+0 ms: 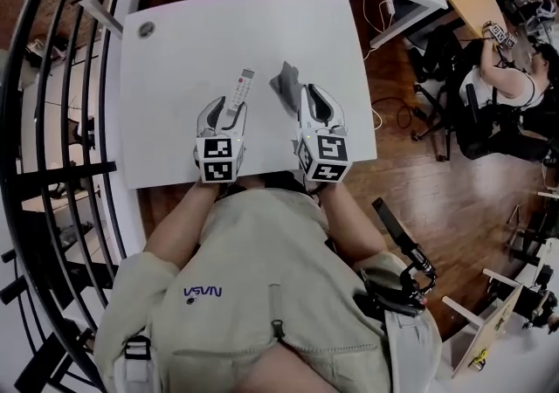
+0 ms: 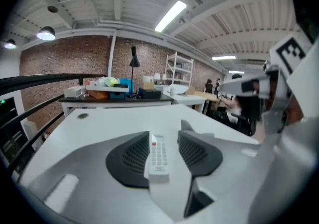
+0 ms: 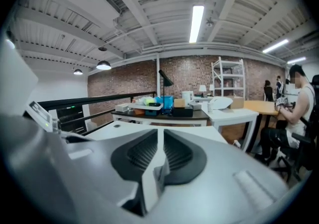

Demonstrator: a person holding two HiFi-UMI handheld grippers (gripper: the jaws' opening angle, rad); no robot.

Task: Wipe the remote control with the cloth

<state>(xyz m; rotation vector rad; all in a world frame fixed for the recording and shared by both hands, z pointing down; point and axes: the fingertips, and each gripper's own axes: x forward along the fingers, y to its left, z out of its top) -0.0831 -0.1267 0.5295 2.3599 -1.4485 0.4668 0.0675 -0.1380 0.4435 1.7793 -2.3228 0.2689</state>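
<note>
Grips the remote control (image 2: 158,156) between the left fingers (image 2: 130,157), pinches the cloth (image 1: 285,83) in the nearly closed right fingers (image 3: 182,156) just beside, over the desk (image 1: 170,68); seemingly has yet to start wiping.

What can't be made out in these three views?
- Cloth: clear only in head view; in the right gripper view the pads of the right hand-held gripper hide nearly all of it.
- Remote control button print: blurred in left gripper view, too small in head view.
- Round item on the table: too small in head view to identify.
</note>
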